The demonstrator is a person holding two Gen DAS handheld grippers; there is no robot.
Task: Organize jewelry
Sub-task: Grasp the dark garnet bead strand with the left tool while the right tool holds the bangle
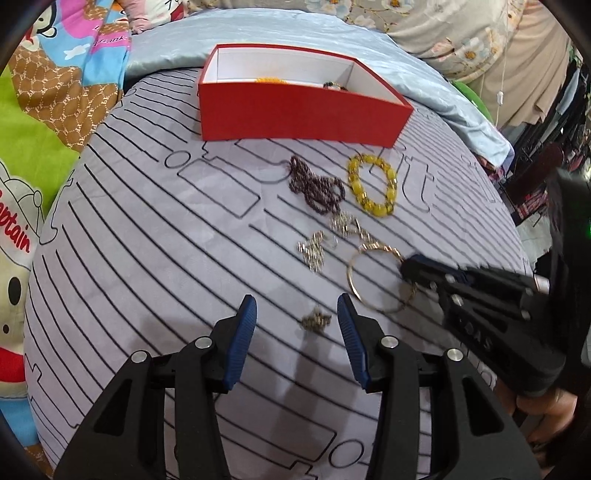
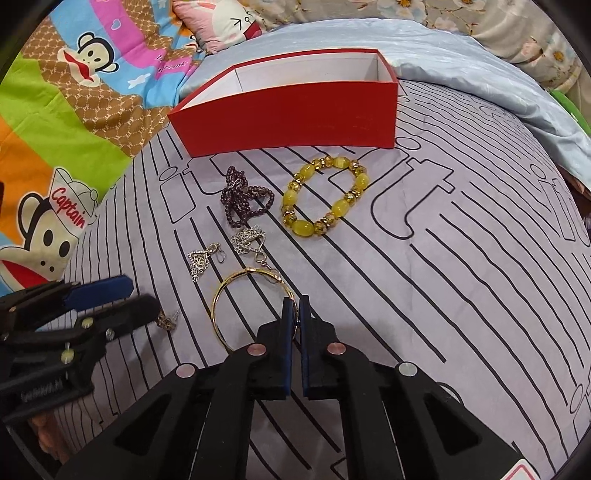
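A red box [image 1: 295, 114] [image 2: 295, 114] with a white inside stands at the back of the striped grey cushion [image 1: 147, 258]; some jewelry lies in it. In front of it lie a yellow bead bracelet [image 1: 373, 184] [image 2: 325, 195], a dark purple bead string [image 1: 317, 188] [image 2: 243, 195], two silver earrings [image 1: 314, 251] [image 2: 201, 260] and a small dark earring [image 1: 316, 319] [image 2: 166, 321]. My right gripper [image 2: 294, 306] [image 1: 406, 267] is shut on the rim of a thin gold bangle [image 2: 229, 291] [image 1: 354, 266]. My left gripper [image 1: 295, 317] [image 2: 122, 295] is open, around the small dark earring.
Colourful cartoon bedding [image 2: 74, 110] lies to the left. A light blue sheet [image 1: 369, 40] and flowered fabric [image 2: 480, 22] lie behind the box. Clothes hang at the right edge [image 1: 554, 110].
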